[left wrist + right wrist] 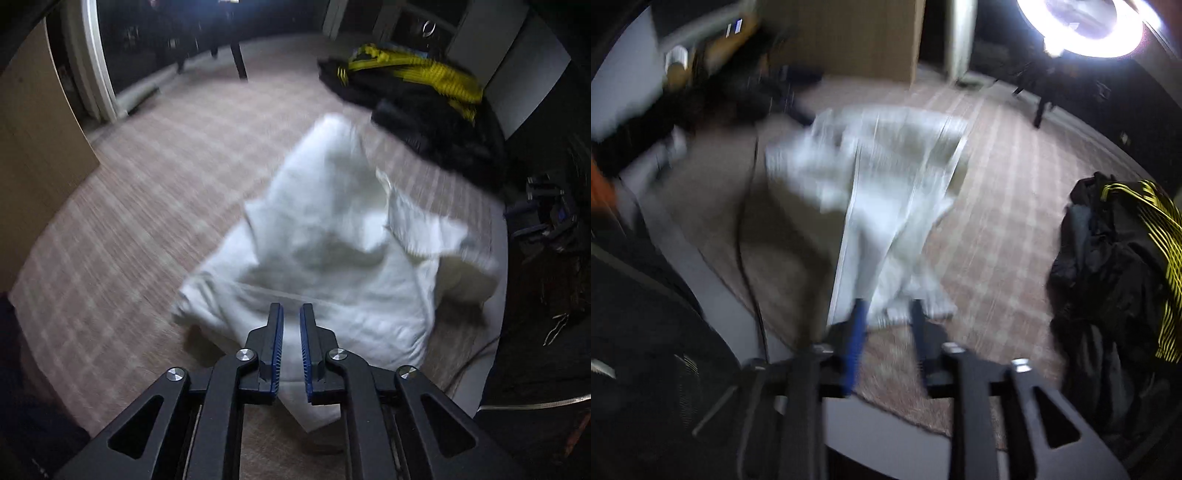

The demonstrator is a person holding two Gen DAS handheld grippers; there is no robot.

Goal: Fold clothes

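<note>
Step in hand, as judged: mid-fold. White crumpled cloth garment (332, 236) lies loose on the checked carpet (147, 206). Left gripper (291, 314) narrowly apart, nothing pinched; right gripper (886, 310) wider apart, empty. Next: re-grasp an edge. Black-and-yellow clothing heap (413, 92) lies near, clear of the garment.

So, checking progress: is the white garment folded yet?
Not neatly: the white garment lies crumpled on the cloth-covered table, one flap turned over, edges uneven.
</note>
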